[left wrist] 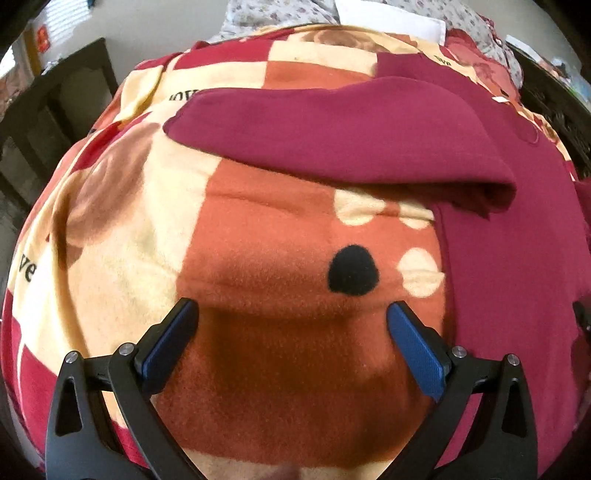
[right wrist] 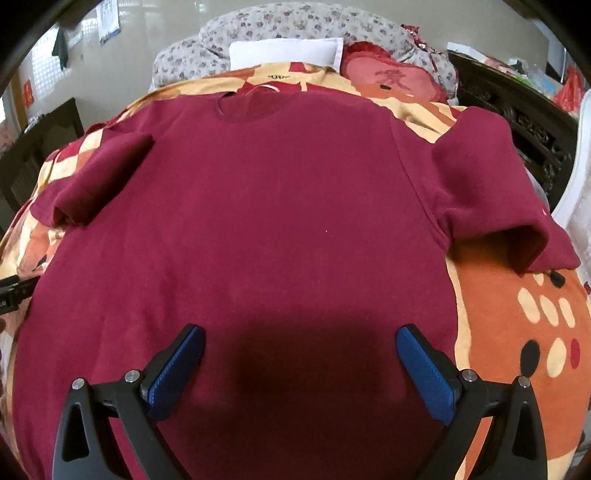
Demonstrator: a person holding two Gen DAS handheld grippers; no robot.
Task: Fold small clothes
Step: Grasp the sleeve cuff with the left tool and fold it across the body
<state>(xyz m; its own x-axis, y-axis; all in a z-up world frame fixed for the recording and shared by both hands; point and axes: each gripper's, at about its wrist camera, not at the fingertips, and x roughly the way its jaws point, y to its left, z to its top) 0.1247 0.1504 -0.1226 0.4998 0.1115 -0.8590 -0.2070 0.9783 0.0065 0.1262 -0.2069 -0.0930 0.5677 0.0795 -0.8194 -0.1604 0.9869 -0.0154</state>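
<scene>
T-shirt (right wrist: 258, 206): maroon, lying front-up and spread flat on the bed, collar at the far end and hem near; laid out this way so that the sides can be folded inward over the body.
Left sleeve (left wrist: 332, 129): stretched out to the left over the blanket with its cuff opening facing near, away from the body; I judge it the first part to fold in.
Right sleeve (right wrist: 495, 199): spread to the right, cuff gaping slightly, not yet folded.
Stage: judged the very start, since no fold shows in the shirt.
Left tool (left wrist: 291, 317): fingers wide apart, holding nothing, hovering above the blanket just left of the shirt's side edge and near the sleeve, placed to reach either.
Right tool (right wrist: 301, 339): fingers wide apart and empty, hovering over the near middle of the shirt body, casting a shadow on it.
Blanket (left wrist: 122, 221): orange, cream and red plush cover on the bed; soft, so the cloth may drag.
Pillows (right wrist: 280, 22): floral bedding piled at the far end, clear of the shirt.
</scene>
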